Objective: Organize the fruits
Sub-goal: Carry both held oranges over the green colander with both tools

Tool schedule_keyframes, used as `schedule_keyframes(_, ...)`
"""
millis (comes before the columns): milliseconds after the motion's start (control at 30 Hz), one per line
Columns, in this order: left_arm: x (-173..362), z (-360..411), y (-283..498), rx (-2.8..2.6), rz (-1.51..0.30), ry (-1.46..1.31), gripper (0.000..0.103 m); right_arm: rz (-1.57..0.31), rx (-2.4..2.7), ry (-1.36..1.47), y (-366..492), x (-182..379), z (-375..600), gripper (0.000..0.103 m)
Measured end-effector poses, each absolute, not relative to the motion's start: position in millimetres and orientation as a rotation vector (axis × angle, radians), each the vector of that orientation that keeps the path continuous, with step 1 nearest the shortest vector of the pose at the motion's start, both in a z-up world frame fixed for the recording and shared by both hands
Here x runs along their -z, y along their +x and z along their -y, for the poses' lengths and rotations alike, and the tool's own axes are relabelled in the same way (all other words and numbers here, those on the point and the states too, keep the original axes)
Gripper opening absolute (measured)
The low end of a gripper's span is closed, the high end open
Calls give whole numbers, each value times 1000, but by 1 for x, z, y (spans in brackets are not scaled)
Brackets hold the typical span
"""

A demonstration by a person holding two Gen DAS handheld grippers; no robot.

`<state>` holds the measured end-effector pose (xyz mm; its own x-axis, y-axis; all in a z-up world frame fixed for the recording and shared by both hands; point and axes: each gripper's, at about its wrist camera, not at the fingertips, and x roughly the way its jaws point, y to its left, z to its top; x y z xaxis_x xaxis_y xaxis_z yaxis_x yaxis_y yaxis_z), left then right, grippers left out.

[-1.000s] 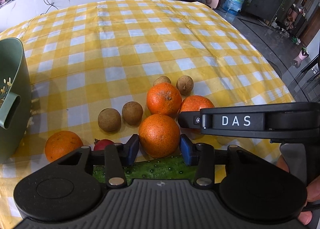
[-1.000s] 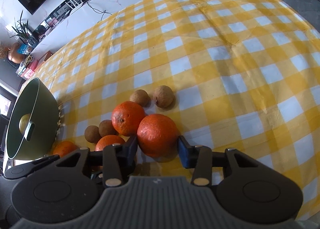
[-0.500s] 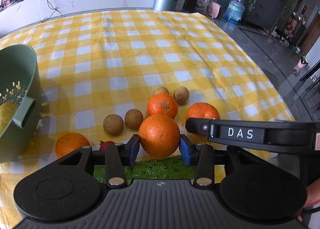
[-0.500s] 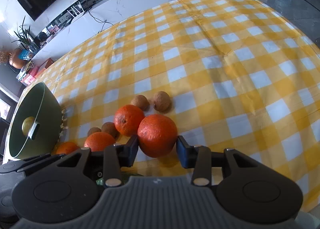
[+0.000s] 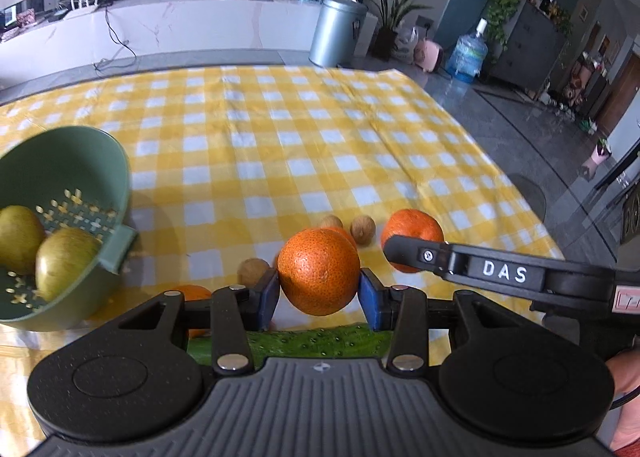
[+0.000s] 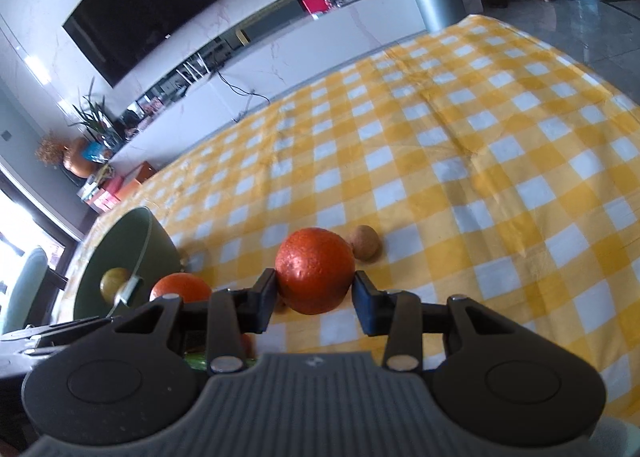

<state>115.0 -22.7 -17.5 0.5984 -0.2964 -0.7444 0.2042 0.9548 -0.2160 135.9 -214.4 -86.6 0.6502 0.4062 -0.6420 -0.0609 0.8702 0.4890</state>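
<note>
My left gripper [image 5: 319, 292] is shut on an orange [image 5: 318, 271] and holds it above the yellow checked cloth [image 5: 280, 145]. My right gripper [image 6: 315, 295] is shut on another orange [image 6: 315, 270], also lifted; that orange also shows in the left wrist view [image 5: 412, 231] behind the right gripper's finger. The green colander [image 5: 72, 177] with two green pears [image 5: 60, 261] stands to the left; it also shows in the right wrist view [image 6: 132, 257]. More oranges [image 5: 192, 293] and small brown fruits [image 5: 363, 230] lie on the cloth.
A green cucumber [image 5: 312, 341] lies under my left gripper. The table's right edge [image 5: 532, 193] drops to the floor. A counter, a bin and plants stand beyond the far edge.
Both grippers have risen with their oranges, off the cloth. The left view has tilted up and shifted, so the colander and its pears show more.
</note>
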Motion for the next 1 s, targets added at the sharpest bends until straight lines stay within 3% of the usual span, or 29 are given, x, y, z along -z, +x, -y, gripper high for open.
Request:
schedule_keyframes(433, -12, -36, 109, 167, -805, -189, 48, -799, -416, 478, 129, 60, 177, 38)
schedule_keyframes(1000, -10, -134, 122, 46, -795, -365, 48, -806, -655, 239, 157, 24, 63, 38)
